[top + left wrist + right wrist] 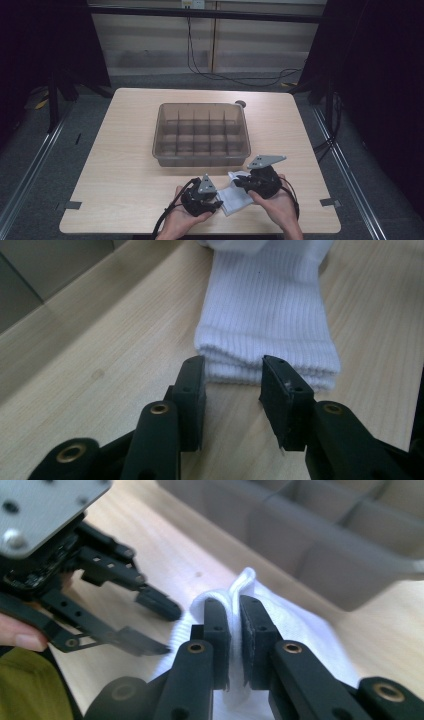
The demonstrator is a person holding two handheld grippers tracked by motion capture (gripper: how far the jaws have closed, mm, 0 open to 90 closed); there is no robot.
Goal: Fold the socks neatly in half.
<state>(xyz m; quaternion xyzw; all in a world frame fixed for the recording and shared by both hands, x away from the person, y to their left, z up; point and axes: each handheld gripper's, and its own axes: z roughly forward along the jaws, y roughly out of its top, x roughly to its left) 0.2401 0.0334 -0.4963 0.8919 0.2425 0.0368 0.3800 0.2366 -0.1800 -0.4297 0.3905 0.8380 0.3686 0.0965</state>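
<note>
The white sock point(235, 196) lies folded flat on the table point(125, 165), near the front edge, just in front of the grey compartment tray point(165, 131) and apart from it.

Right claw point(234, 611): closed on the sock. In the right gripper view, a raised fold of white fabric is pinched between the two pads, and the rest of the sock spreads out beneath the jaws. In the high view, this claw point(239, 183) sits at the far right end of the sock.

Left claw point(233, 365): open. In the left gripper view, its jaws stand apart at the ribbed cuff end of the sock point(265, 315), with the tips level with the cuff edge and a clear gap between them; no fabric is pinched. In the high view, this claw point(216, 204) is at the near left edge of the sock.

Both claws face each other across the sock.
</note>
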